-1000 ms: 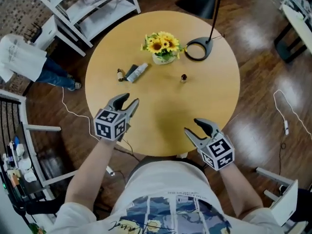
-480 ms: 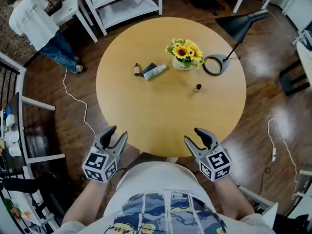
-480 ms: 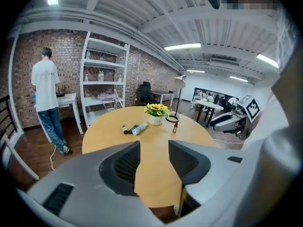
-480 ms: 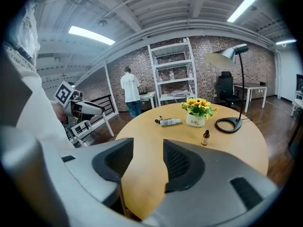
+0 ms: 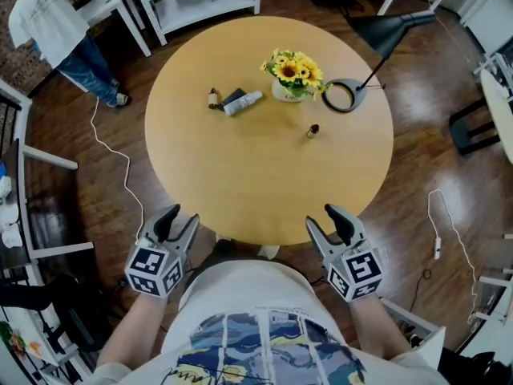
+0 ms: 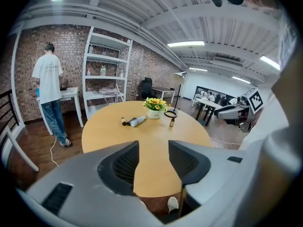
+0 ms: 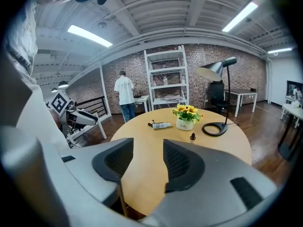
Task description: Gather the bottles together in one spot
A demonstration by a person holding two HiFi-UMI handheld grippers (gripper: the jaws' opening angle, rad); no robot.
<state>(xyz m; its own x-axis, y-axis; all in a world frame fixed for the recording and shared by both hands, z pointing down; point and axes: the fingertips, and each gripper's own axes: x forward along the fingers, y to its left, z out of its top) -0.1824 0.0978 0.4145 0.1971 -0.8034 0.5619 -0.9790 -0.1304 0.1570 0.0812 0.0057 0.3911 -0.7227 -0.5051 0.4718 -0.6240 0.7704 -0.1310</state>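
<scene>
Since the bottles sit in two places, the gathering looks not yet begun. A small brown bottle [image 5: 313, 131] stands alone on the table [image 5: 240, 191], near the lamp base [image 5: 342, 97]. A white bottle [image 5: 243, 103] lies on its side close to a small dark bottle [image 5: 213, 98], left of the sunflower pot [image 5: 290, 74] and well apart from the brown one. All the moving is left to do. The left hand-held gripper [image 5: 179, 217] and the right hand-held gripper [image 5: 322, 220] hover off the table's near edge, each with jaws apart, nothing between them, touching nothing.
</scene>
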